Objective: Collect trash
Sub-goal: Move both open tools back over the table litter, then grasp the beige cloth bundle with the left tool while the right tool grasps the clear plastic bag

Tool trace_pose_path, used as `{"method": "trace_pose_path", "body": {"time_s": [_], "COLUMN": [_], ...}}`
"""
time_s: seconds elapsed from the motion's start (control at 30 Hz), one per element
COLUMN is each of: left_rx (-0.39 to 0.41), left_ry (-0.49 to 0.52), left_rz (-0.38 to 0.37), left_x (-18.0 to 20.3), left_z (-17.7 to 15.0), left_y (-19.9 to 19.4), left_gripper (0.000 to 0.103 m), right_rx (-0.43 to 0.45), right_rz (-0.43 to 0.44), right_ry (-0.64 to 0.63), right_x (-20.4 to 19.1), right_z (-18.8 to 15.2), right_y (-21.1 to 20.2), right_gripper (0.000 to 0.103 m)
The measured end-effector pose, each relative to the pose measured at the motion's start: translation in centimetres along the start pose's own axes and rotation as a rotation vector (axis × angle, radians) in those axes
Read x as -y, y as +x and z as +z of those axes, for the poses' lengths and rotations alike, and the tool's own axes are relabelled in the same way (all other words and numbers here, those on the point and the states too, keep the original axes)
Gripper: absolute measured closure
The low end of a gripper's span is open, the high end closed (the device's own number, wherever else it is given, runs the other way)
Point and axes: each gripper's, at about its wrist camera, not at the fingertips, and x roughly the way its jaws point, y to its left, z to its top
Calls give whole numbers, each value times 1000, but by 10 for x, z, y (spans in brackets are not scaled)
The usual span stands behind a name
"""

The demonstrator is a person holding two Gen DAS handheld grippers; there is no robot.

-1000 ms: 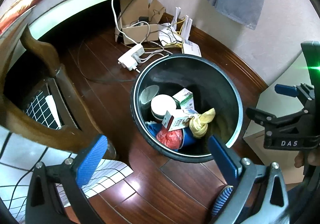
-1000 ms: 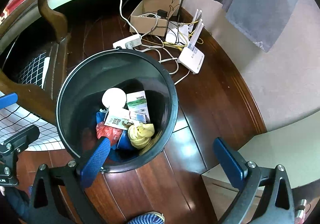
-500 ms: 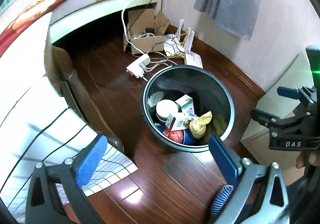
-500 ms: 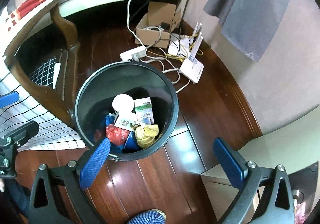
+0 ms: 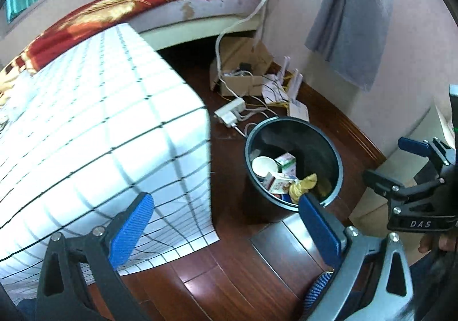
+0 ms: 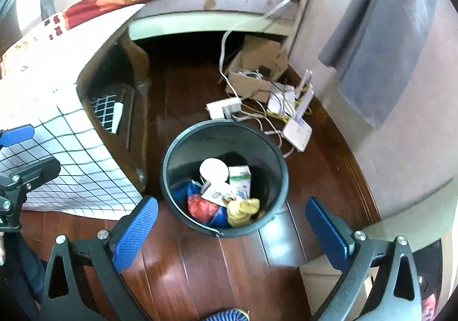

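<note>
- Hanging above the floor, the right gripper (image 6: 230,225) has its blue pads wide apart with nothing between them; it looks down at the black bin (image 6: 282,178), a stance that suits checking what is inside.
- The left gripper (image 5: 226,223) is likewise spread and empty, set off to the side, so that the bin (image 5: 335,160) sits near its right pad.
- The trash lies low in the bin: a white cup (image 6: 214,170), a green-and-white carton (image 6: 240,178), a red wrapper (image 6: 201,206) and a yellow wad (image 6: 243,208), all piled against one side, loosely heaped as dropped things would be.
- The bin stands upright on the wooden floor (image 6: 200,269), just beside a table under a checked cloth (image 5: 94,132), likely within easy reach of it.
- Behind the bin lie a power strip (image 6: 223,106) and a router (image 6: 297,132), apart from the bin.
- My judgement: with both tools empty, no piece is in hand for now.
</note>
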Motion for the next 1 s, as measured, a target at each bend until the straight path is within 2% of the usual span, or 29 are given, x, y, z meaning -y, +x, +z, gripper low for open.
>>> {"method": "trace_pose_path", "body": {"time_s": [0.3,0.53,0.6,0.77,0.83,0.93,1.0], "left_rx": [71,136,146,192,200,213,216], "left_ry": [-102,-213,-244,-345,-378,-428,-450], "left_rz": [56,157,191,267,305,349,382], "left_x": [-51,-115,-138,-203,-227,-267,-291], "left_z": [-1,-6,-9,-20,-23,-26,-27], "left_y": [-30,-62,-69,-91,-98,-107,-111], "left_gripper": [1,1,1,2,2,10,11], "right_rx": [121,262,302,276,246,243,251], "right_rz": [101,203,267,421,438,465,474], "right_ry": [-101,-213,-227,-244,-281,-305,-324], "right_x": [-58,-119,-141,-188,-214,-242,-265], "right_z": [31,51,61,90,105,123,138], "right_y": [-16,-36,-42,-39,-37,-36,-33], "right_gripper": [0,0,0,0,0,0,0]}}
